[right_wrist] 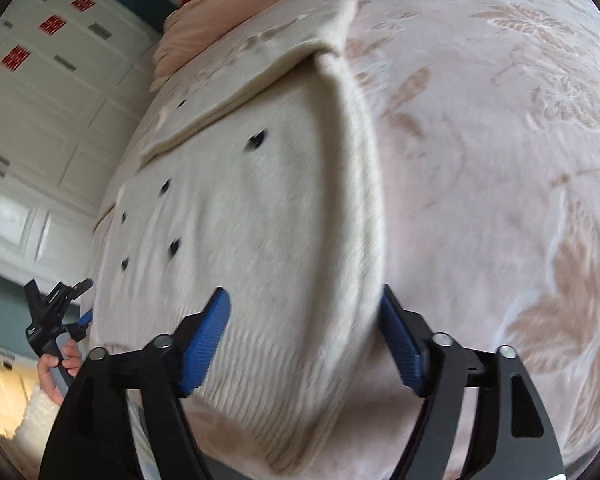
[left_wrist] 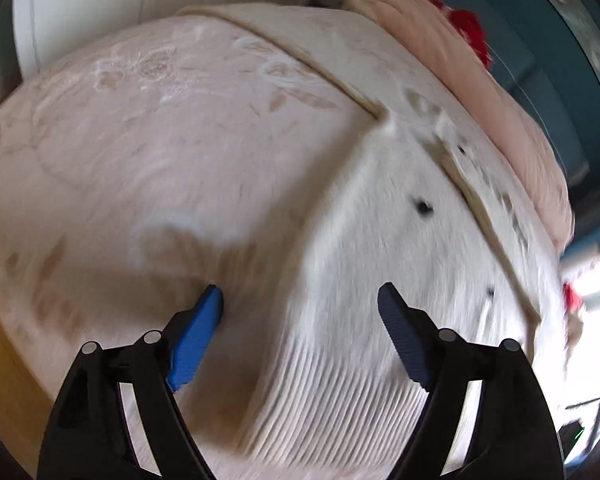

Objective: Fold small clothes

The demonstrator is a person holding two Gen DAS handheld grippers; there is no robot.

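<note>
The sweater (right_wrist: 260,216) lay flat on the bedspread (right_wrist: 500,160), with my right gripper (right_wrist: 304,312) over its hem. My left gripper (left_wrist: 300,308) hung above its other side, and a pillow (left_wrist: 480,80) lay on the bed behind it.

No words, labels, brand names or numbers can be read in either view. The only sign-like marks are red square stickers (right_wrist: 52,24) on the white cabinet doors (right_wrist: 40,92) seen from the right wrist camera; whatever pattern or characters they carry is too small and blurred to make out. The dark dots on the cream sweater (right_wrist: 260,200) are shapes, not lettering, and the pink bedspread (right_wrist: 500,120) shows only a woven pattern of leaves and flowers.
</note>
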